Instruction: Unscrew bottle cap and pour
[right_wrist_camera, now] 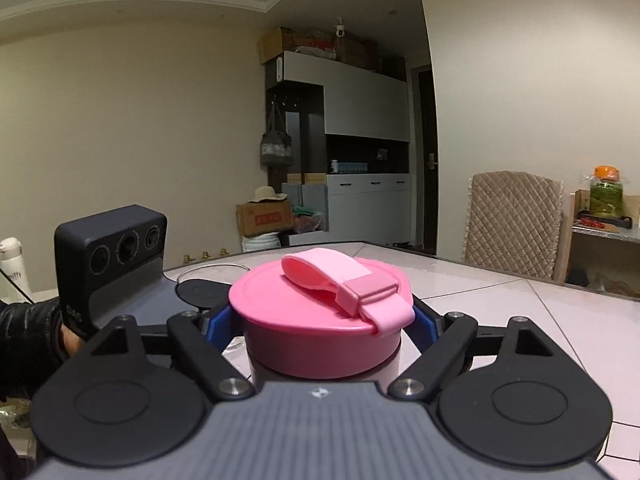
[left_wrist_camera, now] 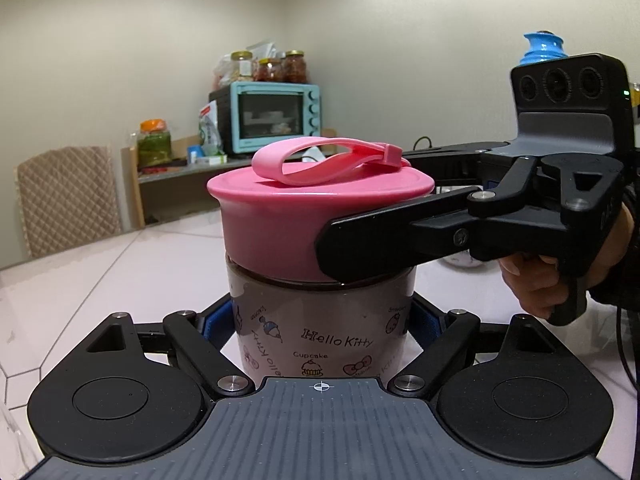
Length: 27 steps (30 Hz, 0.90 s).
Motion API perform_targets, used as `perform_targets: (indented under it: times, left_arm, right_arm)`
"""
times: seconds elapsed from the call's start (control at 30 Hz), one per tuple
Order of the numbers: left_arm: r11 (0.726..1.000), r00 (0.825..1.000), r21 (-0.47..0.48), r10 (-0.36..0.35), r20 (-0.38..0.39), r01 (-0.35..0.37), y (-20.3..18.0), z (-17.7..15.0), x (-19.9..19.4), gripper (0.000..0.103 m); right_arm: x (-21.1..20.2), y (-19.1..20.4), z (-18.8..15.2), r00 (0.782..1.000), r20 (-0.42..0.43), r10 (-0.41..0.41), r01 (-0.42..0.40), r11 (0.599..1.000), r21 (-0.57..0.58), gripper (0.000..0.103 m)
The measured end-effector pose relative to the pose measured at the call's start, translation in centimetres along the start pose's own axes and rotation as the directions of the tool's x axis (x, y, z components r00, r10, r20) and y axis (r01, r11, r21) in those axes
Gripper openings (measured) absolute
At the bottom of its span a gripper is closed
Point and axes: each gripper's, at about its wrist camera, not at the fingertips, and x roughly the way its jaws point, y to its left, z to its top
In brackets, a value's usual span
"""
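A Hello Kitty bottle [left_wrist_camera: 320,332] with a dark body stands upright on the table. It carries a wide pink screw cap [left_wrist_camera: 312,216] with a pink strap loop on top. My left gripper [left_wrist_camera: 320,320] is shut on the bottle's body, blue pads pressed on both sides. My right gripper [right_wrist_camera: 320,320] is shut on the pink cap [right_wrist_camera: 320,320], its blue pads on both sides of the rim. In the left wrist view the right gripper's finger [left_wrist_camera: 384,236] comes in from the right across the cap.
A pale tiled table [left_wrist_camera: 120,280] carries the bottle. A quilted chair [left_wrist_camera: 68,196] stands at its far side. A shelf with a teal oven [left_wrist_camera: 276,116] and jars lies behind. A glass ring [right_wrist_camera: 212,270] lies on the table beyond the cap.
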Motion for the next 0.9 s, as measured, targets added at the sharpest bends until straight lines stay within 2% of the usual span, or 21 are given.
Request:
perform_targets:
  times: [0.2, 0.27, 0.5, 0.9]
  left_arm:
    - [1.000, 1.000, -0.001, 0.001, 0.000, -0.001, 0.3, 0.0, 0.3, 0.090]
    - [1.000, 1.000, -0.007, -0.001, -0.001, 0.001, 0.4, 0.0, 0.5, 0.090]
    - [1.000, 1.000, -0.006, 0.000, -0.001, 0.000, 0.4, 0.1, 0.8, 0.090]
    - [1.000, 1.000, -0.006, 0.000, -0.001, 0.000, -0.3, -0.1, 0.4, 0.090]
  right_arm:
    - [-0.6, 2.7, 0.5, 0.986, -0.010, -0.168, 0.168, 0.984, 0.057, 0.091]
    - [-0.9, 3.4, 0.5, 0.980, 0.001, -0.199, 0.198, 0.978, 0.070, 0.091]
    - [-0.4, 5.1, 0.7, 0.941, -0.037, -0.337, 0.339, 0.934, 0.117, 0.092]
    - [2.0, 6.2, 0.7, 0.903, -0.073, -0.424, 0.430, 0.896, 0.112, 0.091]
